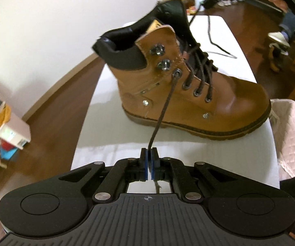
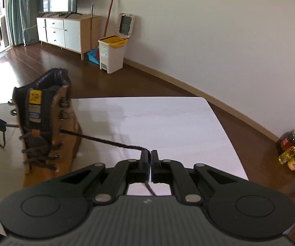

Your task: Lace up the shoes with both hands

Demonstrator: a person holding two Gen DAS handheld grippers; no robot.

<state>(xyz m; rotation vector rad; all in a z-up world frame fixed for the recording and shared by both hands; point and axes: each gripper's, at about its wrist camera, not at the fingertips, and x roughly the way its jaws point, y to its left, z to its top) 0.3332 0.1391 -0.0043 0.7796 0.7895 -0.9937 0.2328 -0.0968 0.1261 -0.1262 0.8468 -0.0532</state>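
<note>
The tan boot (image 1: 188,94) stands upright on the white desk (image 1: 110,155), toe to the right in the left wrist view, laced through its lower eyelets while the two metal hooks (image 1: 161,57) near the collar are bare. The left gripper (image 1: 149,157) has its fingers clamped on one lace end (image 1: 163,110), which runs taut up to the top eyelet; the right gripper (image 2: 149,160) is likewise closed on the other lace end (image 2: 106,141), stretched from the boot's far side. The lace looks soft, thin and slightly fuzzy, likely to slip through flat pads unless pinched close to the boot, whereas the boot looks stiff and heavy enough to stay put under a gentle pull. The lace tips are hidden behind the fingers, and the boot is blurred in the right wrist view
</note>
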